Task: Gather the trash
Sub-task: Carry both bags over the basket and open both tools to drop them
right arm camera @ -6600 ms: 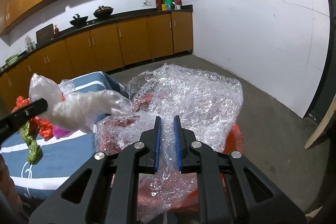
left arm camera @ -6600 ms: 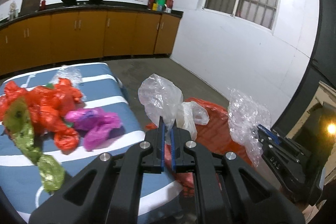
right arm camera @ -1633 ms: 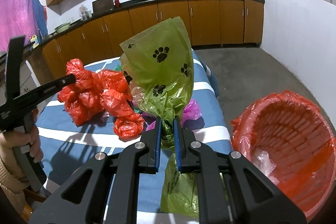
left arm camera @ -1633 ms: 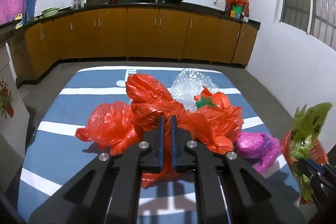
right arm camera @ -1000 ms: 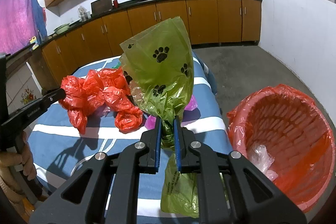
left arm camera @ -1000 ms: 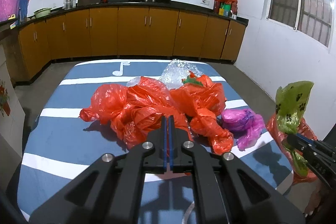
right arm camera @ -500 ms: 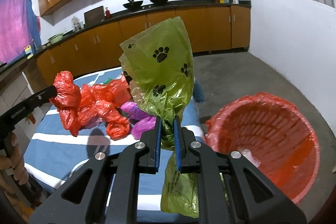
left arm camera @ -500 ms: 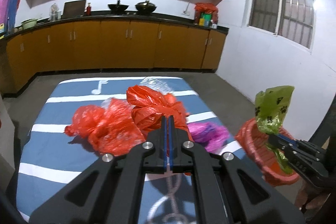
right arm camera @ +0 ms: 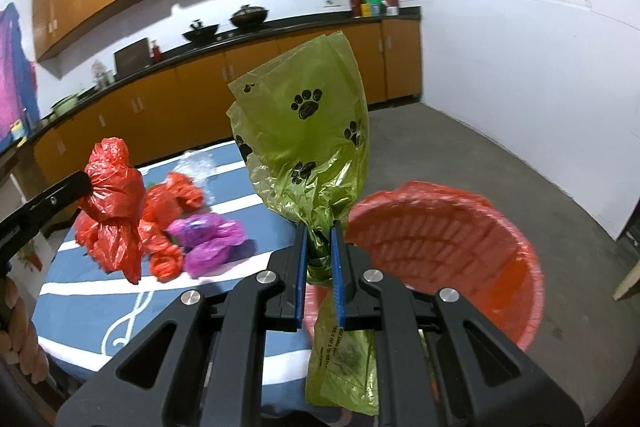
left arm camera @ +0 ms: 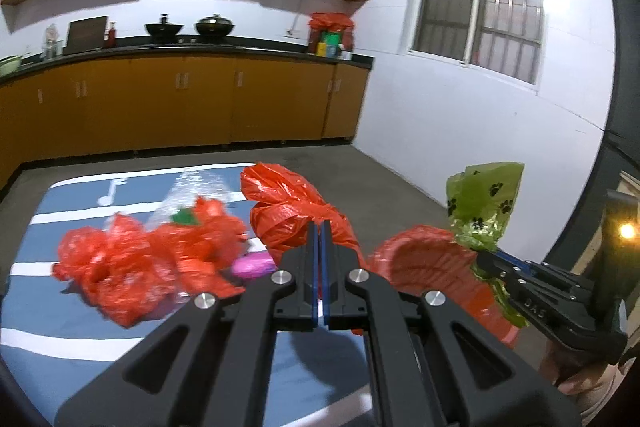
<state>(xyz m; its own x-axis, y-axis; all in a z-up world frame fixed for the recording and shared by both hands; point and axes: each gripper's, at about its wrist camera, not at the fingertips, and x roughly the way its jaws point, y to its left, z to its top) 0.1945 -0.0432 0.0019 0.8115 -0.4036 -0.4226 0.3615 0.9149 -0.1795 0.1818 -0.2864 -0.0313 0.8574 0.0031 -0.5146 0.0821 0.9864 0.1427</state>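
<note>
Beside the blue striped desk (right arm camera: 132,311) stands the red-lined bin (right arm camera: 448,247), its bottom cut off from sight. On the desk lie loose red bags (left arm camera: 132,267), a purple bag (right arm camera: 208,239) and some blurred clear wrap. The left claw (left arm camera: 319,227) is clamped on a red bag (left arm camera: 292,211), the right claw (right arm camera: 319,247) on the gathered neck of a green paw-print bag (right arm camera: 308,143), near the bin's rim. Such film looks light, limp and slippery, so a bunched fold likely gives the surest hold. Whether the bags hold anything cannot be told.
</note>
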